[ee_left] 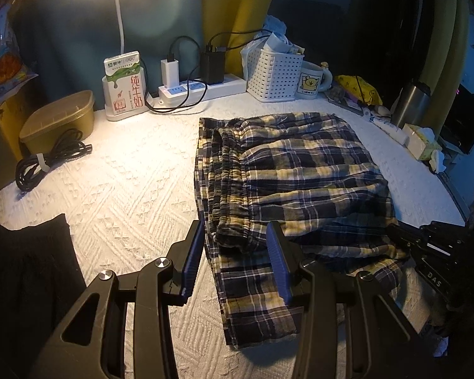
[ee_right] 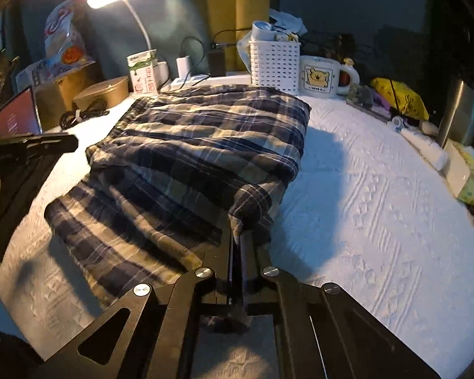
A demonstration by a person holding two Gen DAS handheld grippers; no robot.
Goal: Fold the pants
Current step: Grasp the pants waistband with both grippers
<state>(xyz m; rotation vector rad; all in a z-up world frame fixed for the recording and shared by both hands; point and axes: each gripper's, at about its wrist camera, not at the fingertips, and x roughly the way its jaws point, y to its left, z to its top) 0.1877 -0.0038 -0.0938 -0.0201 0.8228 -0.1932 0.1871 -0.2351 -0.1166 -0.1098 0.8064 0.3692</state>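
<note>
The navy-and-yellow plaid cotton pants (ee_left: 287,170) lay partly folded on the white textured bench (ee_left: 126,189). They looked light, limp and easily rumpled. The right gripper (ee_right: 237,237) pinched a doubled corner; the left gripper (ee_left: 233,255) straddled the elastic waistband, fingers half apart, gripping nothing.

Soft plaid woven-cloth pants (ee_left: 300,170) lie on the matt white embossed textile surface (ee_left: 126,195); perforated white plastic basket (ee_left: 275,72) at 12 o'clock.

The left black plastic gripper (ee_left: 235,254) has 2 ribbed blue pads (ee_left: 276,262), silver screws (ee_left: 162,262) and triangular cut-outs in its linkage arms.
</note>
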